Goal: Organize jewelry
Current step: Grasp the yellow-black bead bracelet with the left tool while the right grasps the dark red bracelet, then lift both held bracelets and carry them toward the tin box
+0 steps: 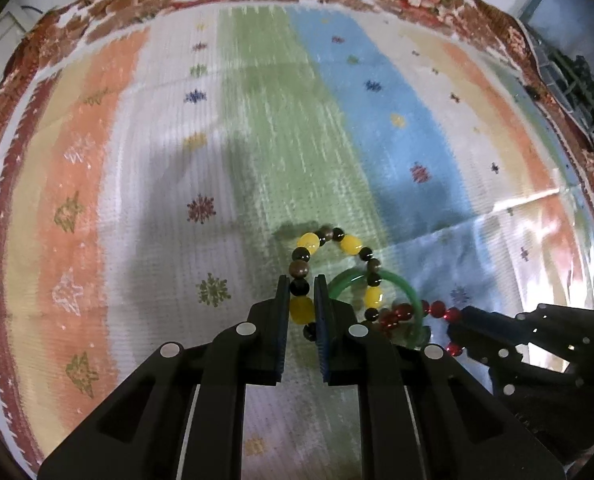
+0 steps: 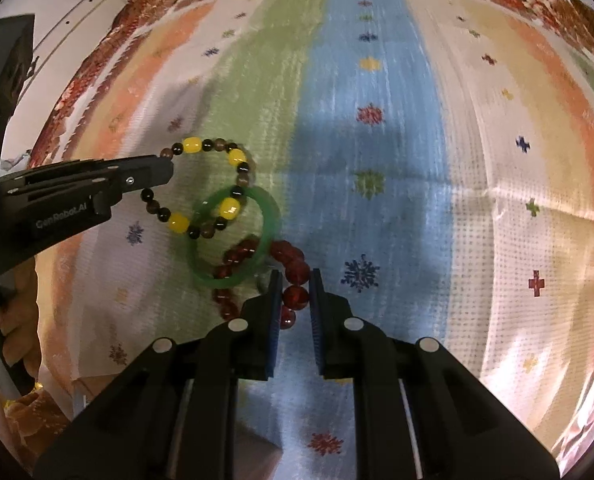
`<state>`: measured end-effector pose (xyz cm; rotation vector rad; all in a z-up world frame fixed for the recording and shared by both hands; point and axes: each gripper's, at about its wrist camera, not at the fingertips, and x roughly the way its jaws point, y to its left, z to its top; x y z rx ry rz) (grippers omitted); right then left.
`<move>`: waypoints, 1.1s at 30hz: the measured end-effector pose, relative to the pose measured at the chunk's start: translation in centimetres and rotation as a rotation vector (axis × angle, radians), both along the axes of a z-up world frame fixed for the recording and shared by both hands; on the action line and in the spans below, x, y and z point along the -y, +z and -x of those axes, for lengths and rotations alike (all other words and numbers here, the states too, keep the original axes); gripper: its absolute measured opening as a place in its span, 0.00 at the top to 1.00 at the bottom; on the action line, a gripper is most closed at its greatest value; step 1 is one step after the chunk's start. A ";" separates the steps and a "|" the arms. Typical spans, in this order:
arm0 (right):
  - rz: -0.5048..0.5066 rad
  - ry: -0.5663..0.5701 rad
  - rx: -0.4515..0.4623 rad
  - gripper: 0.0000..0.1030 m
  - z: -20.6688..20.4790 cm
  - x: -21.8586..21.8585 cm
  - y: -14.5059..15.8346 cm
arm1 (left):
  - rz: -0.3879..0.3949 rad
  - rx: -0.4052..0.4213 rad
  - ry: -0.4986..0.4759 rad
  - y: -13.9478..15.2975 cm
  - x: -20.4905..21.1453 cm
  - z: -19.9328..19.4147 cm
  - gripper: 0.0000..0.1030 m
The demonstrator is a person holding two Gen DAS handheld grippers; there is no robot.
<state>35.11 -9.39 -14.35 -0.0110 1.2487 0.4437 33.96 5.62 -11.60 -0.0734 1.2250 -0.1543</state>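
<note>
here the left gripper (image 1: 301, 300) is clamped on the yellow-and-brown beaded bracelet (image 1: 333, 268), and the right gripper (image 2: 293, 294) pinches a bead of the dark red beaded bracelet (image 2: 265, 264). both strands lie on the striped woven cloth (image 1: 137, 160), each draped across the smooth green glassy bangle (image 2: 233, 236), so the three are tangled in one small heap. the strands look light and floppy, likely to sag and snag; round beads seem slippery, so a grip across a single bead suits. the bangle seems rigid, perhaps brittle. the red strand's near end hides behind the right gripper's fingers (image 2: 275, 308).
</note>
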 end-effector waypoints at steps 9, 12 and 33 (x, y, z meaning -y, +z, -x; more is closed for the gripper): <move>-0.015 0.060 0.075 0.86 2.0 -1.2 3.2 | 0.015 0.051 -0.009 2.5 0.0 1.7 0.89; -0.022 0.066 0.089 0.86 2.5 -1.5 3.9 | 0.019 0.061 -0.008 3.1 0.0 2.6 0.89; -0.050 0.061 0.127 0.86 5.8 -0.2 6.1 | 0.013 0.105 -0.056 5.2 2.4 6.7 0.89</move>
